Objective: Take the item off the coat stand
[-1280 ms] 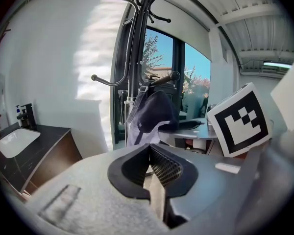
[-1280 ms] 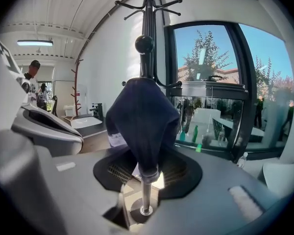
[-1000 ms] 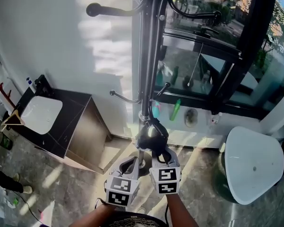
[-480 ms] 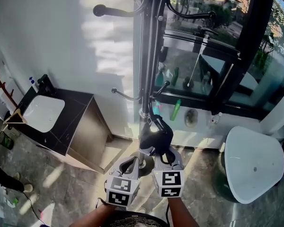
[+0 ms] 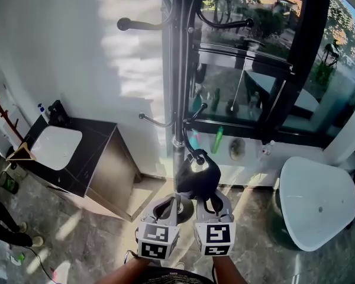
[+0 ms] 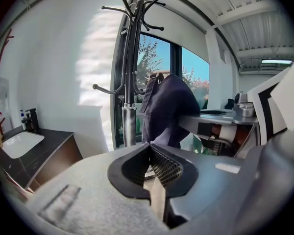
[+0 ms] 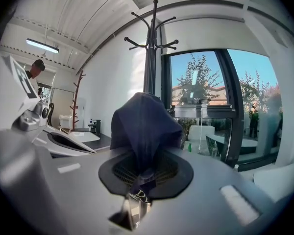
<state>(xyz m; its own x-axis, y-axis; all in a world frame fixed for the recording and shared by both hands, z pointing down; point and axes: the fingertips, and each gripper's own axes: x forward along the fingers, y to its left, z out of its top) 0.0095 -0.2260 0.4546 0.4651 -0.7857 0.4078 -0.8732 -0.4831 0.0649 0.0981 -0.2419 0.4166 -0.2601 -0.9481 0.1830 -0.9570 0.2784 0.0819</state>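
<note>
A tall black coat stand point(image 5: 180, 70) rises by the window, with curved hooks at the top and lower down. A dark navy cap point(image 5: 196, 179) hangs in front of its pole, just below a lower hook point(image 5: 191, 151); whether it still touches that hook I cannot tell. My right gripper point(image 5: 206, 197) is shut on the cap's back strap. In the right gripper view the cap point(image 7: 143, 126) stands up from the jaws, its buckle pinched between them. My left gripper point(image 5: 170, 201) is beside it, shut and empty; in the left gripper view the cap point(image 6: 167, 109) is right of the pole point(image 6: 129, 92).
A dark vanity with a white sink point(image 5: 54, 147) stands at the left wall. A white tub point(image 5: 316, 203) is at the right. Bottles point(image 5: 218, 139) line the sill of the black-framed window point(image 5: 272, 70). A person's legs point(image 5: 3, 220) show at far left.
My right gripper has risen and drawn back from the pole with the cap in it. The left gripper has shifted slightly alongside. The head view has tilted upward.
</note>
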